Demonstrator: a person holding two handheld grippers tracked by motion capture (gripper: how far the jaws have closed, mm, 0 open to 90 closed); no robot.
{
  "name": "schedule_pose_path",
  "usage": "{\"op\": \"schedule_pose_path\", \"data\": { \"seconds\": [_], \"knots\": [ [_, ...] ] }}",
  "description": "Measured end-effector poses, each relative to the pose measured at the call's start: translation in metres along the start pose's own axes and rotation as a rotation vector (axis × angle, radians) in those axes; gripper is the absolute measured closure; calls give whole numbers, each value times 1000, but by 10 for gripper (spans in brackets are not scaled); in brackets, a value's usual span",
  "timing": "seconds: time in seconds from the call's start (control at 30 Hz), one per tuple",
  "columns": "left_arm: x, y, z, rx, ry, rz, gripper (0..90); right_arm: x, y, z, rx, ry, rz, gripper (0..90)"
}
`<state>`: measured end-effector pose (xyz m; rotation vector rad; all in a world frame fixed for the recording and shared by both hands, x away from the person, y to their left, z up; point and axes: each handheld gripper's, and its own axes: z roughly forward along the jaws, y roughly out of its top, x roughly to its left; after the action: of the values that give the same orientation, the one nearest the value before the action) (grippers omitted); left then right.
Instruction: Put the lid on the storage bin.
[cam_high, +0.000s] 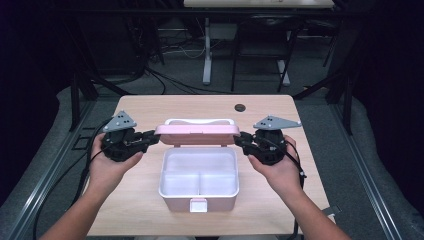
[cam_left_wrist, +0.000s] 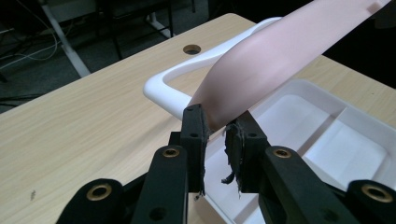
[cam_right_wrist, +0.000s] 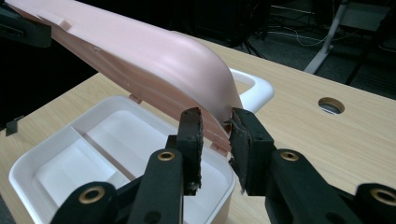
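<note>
Lunch box (cam_high: 198, 186) set at table (cam_high: 140, 107) centre, 12 o'clock of person, white tray inside exposed. Pink lid (cam_high: 196, 134) raised on rear hinge, gripped at both end corners, likely so it swings level. Left gripper (cam_high: 154, 137) at 9 o'clock of lid, jaws narrowed onto corner. Right gripper (cam_high: 239, 139) at 3 o'clock, jaws slightly parted astride edge; firm contact seemingly made, not certain. Carry handle (cam_left_wrist: 161, 86) lying behind lid.

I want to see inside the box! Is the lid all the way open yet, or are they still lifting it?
The pink lid is already raised off the white box, so its two empty compartments show. In hand: the left gripper and right gripper each pinch one end of the lid's edge, holding it tilted. Whichever way it is going, letting go of the lid is left.
</note>
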<state>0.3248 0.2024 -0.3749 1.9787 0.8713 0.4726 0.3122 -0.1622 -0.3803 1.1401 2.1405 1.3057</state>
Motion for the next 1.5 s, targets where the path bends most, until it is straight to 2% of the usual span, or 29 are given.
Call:
{"op": "schedule_pose_path", "data": {
  "seconds": [0.07, 0.13, 0.33, 0.47, 0.67, 1.07, 1.2, 1.23, 1.27, 1.3, 1.33, 1.37, 1.4, 1.43, 1.47, 1.5],
  "knots": [
    [-1, -2, -1, -2, -5, 0, 770, 0, -1, -1, 2, -8, -2, 726],
    [-3, -4, -2, -3, -12, 1, 765, -1, -2, -1, -3, 24, -7, 718],
    [-6, -12, -7, -7, -36, 3, 747, 2, -8, -4, 7, 17, -19, 701],
    [-8, -19, -8, -3, -56, 6, 744, 3, -12, -6, 2, 46, -20, 683],
    [-11, -28, -13, -9, -80, 4, 744, 9, -21, -10, -6, 46, -30, 662],
    [-19, -47, -15, -1, -98, -8, 735, 14, -43, -16, 6, 89, -22, 652],
    [-21, -54, -15, 3, -102, -14, 735, 15, -52, -16, 9, 83, -18, 652],
    [-21, -56, -15, 0, -103, -19, 735, 15, -54, -16, 2, 110, -15, 652],
    [-21, -58, -15, 1, -106, -22, 735, 16, -56, -17, 12, 71, -20, 652],
    [-22, -60, -15, 0, -109, -26, 736, 14, -58, -16, -4, 130, -11, 652],
    [-22, -62, -15, -3, -111, -32, 735, 17, -60, -18, 18, 38, -22, 652],
    [-22, -64, -14, -2, -113, -36, 735, 15, -62, -16, -8, 132, -9, 652],
    [-22, -66, -14, -3, -114, -39, 735, 19, -63, -18, 29, 6, -21, 653],
    [-22, -68, -13, -7, -118, -43, 735, 18, -65, -18, 26, 23, -22, 656],
    [-23, -70, -13, -12, -117, -48, 735, 16, -67, -17, -1, 120, -16, 659],
    [-23, -71, -13, -11, -119, -46, 736, 18, -68, -17, 16, 58, -22, 662]
  ]
}}
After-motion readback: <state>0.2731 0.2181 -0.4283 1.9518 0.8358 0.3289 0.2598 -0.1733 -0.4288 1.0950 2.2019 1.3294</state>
